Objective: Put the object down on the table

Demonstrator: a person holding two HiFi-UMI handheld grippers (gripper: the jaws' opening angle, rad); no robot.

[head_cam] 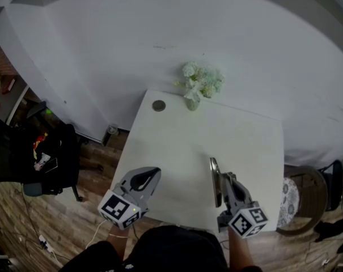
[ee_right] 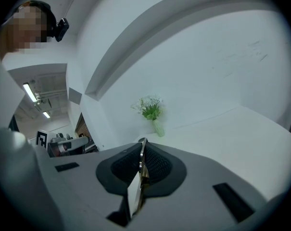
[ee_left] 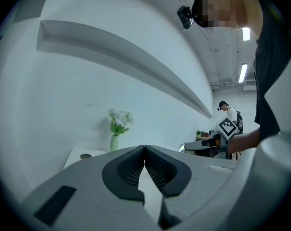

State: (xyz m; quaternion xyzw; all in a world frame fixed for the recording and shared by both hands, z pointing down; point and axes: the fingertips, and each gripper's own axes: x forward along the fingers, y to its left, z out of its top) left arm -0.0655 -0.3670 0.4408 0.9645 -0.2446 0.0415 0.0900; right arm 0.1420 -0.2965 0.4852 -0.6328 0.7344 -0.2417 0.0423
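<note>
Grips a thin flat metal object [head_cam: 214, 173] in the right gripper [ee_right: 142, 146], both ribbed pads pressed against its faces, its narrow edge turned up. Juts forward past the fingertips and runs back between the jaws towards the gripper's body. Hangs over the near right part of the white table [head_cam: 177, 143]; cannot tell from any view whether the lower edge touches the top. Shows the left gripper [ee_left: 144, 149] clenched on nothing, jaw tips meeting in a straight seam with only bare table beyond them. Sits to the left of the right gripper, well apart from it, at the table's near left edge, pointing the same way. Straight ahead of the right gripper and a little to its left, at the table's far edge against the wall [head_cam: 103, 50], stands a vase of white flowers [head_cam: 198, 85], upright. Just to the left of that vase, ahead of the left gripper, lies a small round disc [head_cam: 159, 105], flat on the top. Off to the right of the right gripper, beyond the table's side, stands a wicker chair [head_cam: 307, 200] on the wooden floor.
</note>
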